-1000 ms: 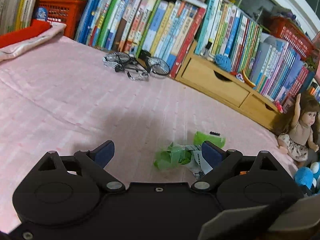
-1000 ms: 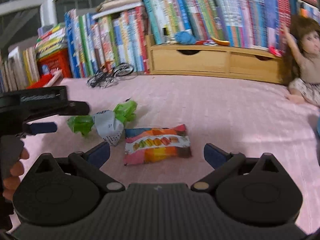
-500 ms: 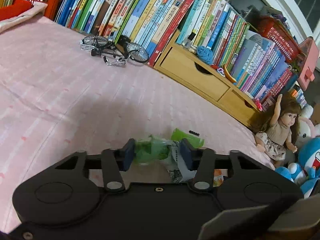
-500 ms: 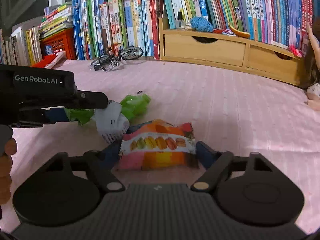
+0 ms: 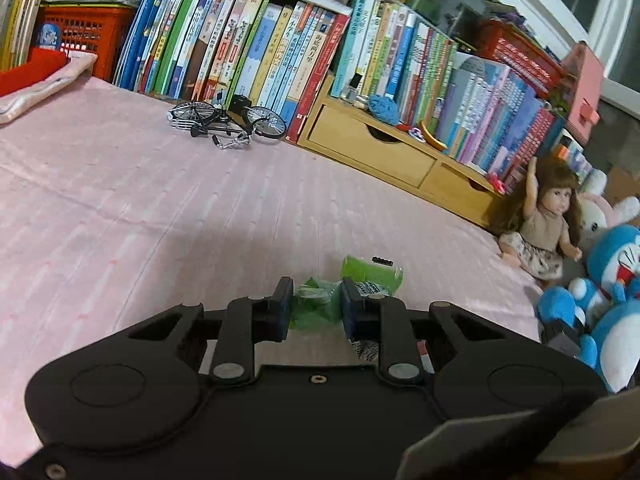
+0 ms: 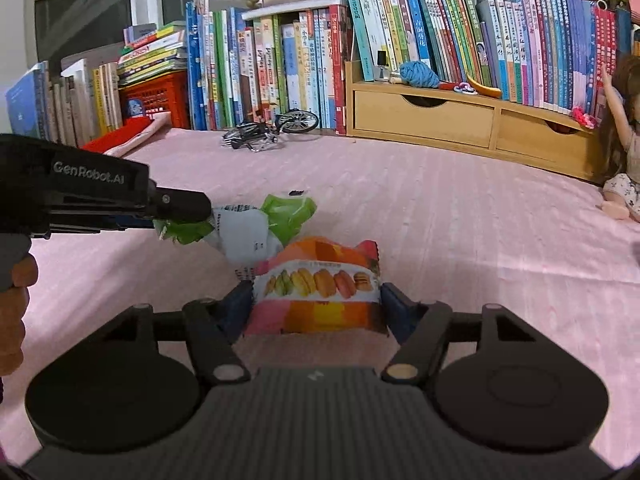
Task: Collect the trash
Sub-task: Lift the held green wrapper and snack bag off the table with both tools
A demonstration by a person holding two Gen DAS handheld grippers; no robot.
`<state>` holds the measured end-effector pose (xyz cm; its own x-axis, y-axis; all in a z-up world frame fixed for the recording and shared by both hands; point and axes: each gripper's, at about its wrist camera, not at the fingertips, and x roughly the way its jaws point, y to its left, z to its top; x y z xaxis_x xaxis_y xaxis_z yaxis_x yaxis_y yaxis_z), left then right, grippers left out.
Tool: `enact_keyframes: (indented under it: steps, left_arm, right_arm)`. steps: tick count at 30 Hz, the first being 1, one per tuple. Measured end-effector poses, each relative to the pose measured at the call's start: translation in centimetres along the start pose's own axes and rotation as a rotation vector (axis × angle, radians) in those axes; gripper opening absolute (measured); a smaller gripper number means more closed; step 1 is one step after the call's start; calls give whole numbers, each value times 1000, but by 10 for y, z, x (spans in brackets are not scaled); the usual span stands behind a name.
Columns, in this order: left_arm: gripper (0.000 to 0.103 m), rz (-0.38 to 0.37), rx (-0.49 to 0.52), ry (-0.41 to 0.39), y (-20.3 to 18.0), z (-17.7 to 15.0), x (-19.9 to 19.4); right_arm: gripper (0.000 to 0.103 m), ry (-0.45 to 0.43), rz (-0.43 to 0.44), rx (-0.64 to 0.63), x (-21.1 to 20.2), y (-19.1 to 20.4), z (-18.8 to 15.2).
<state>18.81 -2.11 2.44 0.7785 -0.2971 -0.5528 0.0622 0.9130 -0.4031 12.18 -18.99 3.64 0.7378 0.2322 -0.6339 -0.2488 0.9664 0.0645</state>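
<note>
Both grippers have closed since the earlier frame, left gripper (image 5: 314, 306) jaws pinching the green wrapper (image 5: 320, 300), right gripper (image 6: 316, 306) jaws pinching the snack bag (image 6: 316, 292) at 6 o'clock on the bed (image 6: 460, 208); lift straight, grips firm.

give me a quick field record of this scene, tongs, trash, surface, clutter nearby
left tongs: shut on green wrapper
right tongs: shut on macaron snack bag
trash contact: the two wrappers look to overlap in the right wrist view
surface: pink bedspread
nearby clutter: toy bicycle, doll, blue plush toys
backdrop: books, wooden drawer unit
</note>
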Motion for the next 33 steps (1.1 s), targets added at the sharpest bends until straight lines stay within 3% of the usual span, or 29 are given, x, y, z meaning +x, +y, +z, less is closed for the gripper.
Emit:
enact_keyframes:
  steps: [9,14,21,26,30,33]
  left_arm:
    - [23,-18,98,-68,-5,-37,-83]
    - [23,13,161,-69,-11,-61,-119]
    - [23,73,140,-40,2,-93,-148]
    - [29,123,192,-68,7,-110,-155]
    - [64,117,221,-75,12,-118,-157]
    - [79,101,241,-70,13,-121,-155]
  right_arm:
    - [71,-28,31,5,-55,18,-32]
    - [71,-52,49,1,-83,34,-48]
    - [71,-61,45,-6,-102,51,-68]
    - [72,-51,44,-3,-107,55,-78]
    - [73,-43,43,7,-107,54,-83]
    - [73,-42,38,15,-106,52,-83]
